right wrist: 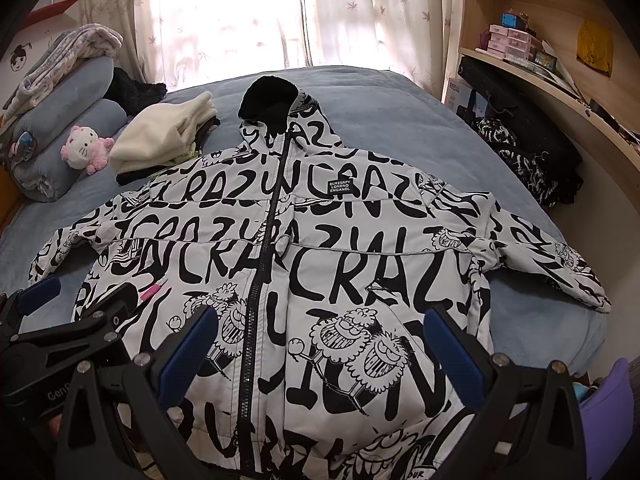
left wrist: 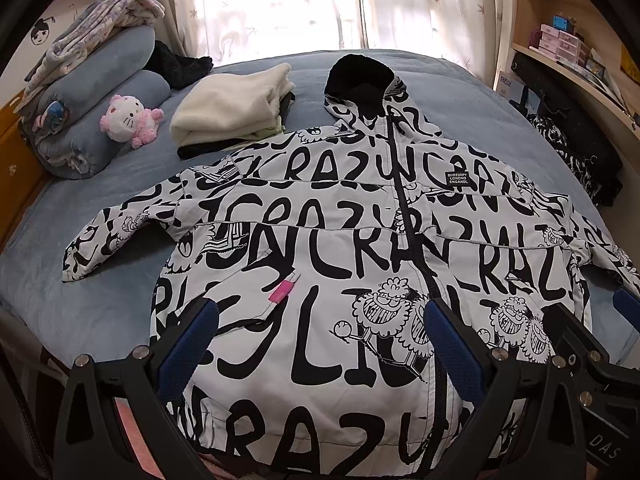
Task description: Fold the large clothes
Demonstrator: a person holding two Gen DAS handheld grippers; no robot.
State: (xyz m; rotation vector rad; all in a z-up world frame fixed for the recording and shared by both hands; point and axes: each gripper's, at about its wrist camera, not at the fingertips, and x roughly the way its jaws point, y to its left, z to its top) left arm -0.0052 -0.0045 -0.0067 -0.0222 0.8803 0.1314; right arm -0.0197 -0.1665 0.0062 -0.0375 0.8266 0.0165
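My left gripper (left wrist: 320,344) and right gripper (right wrist: 320,344) hover side by side, blue-padded jaws spread wide

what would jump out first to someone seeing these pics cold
The black-and-white lettered hooded jacket dominates, spread flat, front up and zipped, across the blue bed. Both the left gripper and right gripper hang open above its lower half. Behind it, near its left shoulder, sit a cream folded pile and a pink-and-white plush cat.

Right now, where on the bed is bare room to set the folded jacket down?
Bare blue bedspread lies right of the jacket's hood, toward the shelf side. The left is crowded: a folded clothes pile, plush toy and rolled blankets.
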